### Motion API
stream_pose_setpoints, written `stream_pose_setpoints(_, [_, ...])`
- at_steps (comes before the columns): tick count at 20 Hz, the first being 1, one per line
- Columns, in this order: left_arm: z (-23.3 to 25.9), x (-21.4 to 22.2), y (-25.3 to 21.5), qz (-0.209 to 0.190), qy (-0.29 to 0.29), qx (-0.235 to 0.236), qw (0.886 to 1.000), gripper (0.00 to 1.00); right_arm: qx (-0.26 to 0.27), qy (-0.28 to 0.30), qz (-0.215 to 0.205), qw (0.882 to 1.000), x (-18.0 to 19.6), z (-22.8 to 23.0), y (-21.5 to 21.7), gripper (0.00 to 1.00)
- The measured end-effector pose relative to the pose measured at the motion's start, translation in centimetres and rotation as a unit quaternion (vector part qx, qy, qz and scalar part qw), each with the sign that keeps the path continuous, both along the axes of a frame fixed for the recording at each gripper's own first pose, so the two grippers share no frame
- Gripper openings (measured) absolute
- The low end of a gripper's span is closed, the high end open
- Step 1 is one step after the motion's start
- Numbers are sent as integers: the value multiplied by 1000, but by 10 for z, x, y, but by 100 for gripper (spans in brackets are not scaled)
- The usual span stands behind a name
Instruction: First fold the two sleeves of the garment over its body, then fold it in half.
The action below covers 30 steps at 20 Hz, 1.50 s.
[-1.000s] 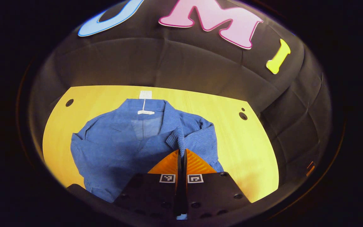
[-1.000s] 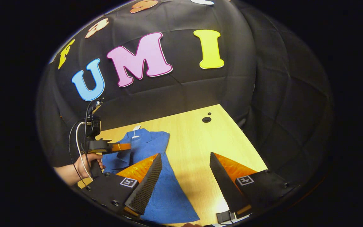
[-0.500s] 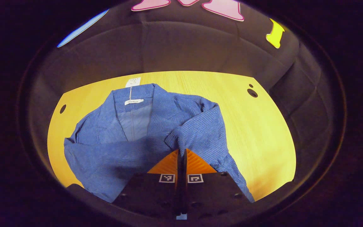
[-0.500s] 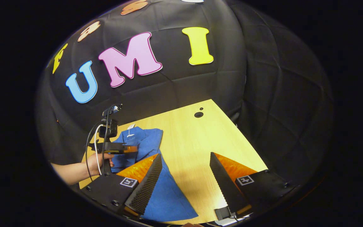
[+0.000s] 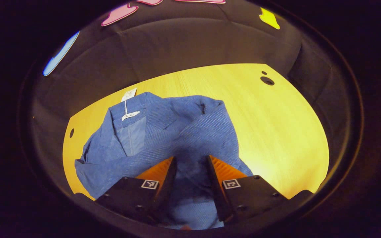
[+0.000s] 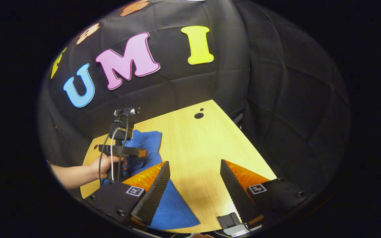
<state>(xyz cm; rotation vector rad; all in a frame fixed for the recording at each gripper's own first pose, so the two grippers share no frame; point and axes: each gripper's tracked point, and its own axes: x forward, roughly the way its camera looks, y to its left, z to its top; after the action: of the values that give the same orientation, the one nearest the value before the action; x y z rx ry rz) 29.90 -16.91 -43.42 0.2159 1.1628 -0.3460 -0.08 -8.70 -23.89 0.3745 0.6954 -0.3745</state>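
Two grippers are working: the left gripper (image 5: pixel 190 162), jaws parted, is hovering over the blue garment (image 5: pixel 164 132) lying from 9 to 6 o'clock on the table (image 5: pixel 276 125). At 5 o'clock, the right gripper (image 6: pixel 193 168) is waiting wide open; it should pinch the remaining sleeve's cuff and lay it flat.

My left gripper (image 5: pixel 190 162) camera looks steeply down, close over the garment (image 5: pixel 164 132). My right gripper (image 6: pixel 193 178) camera sits farther back, facing across the tabletop (image 6: pixel 203 145). Both views share garment and tabletop.
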Motion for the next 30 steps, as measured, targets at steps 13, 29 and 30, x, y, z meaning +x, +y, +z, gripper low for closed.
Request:
stream_pose_setpoints(13, [127,-36,-24,-48,-97,-183,977,82,7,9,7,1000,2,-5,30,98])
stream_pose_setpoints(29, [136,-148,189,75,-95,-109,987,84,13,61,121,991,-22,-56,100,98])
stream_pose_setpoints(30, [132,-163,202,88,-88,-105,987,83,12,70,143,987,-26,-65,108,98])
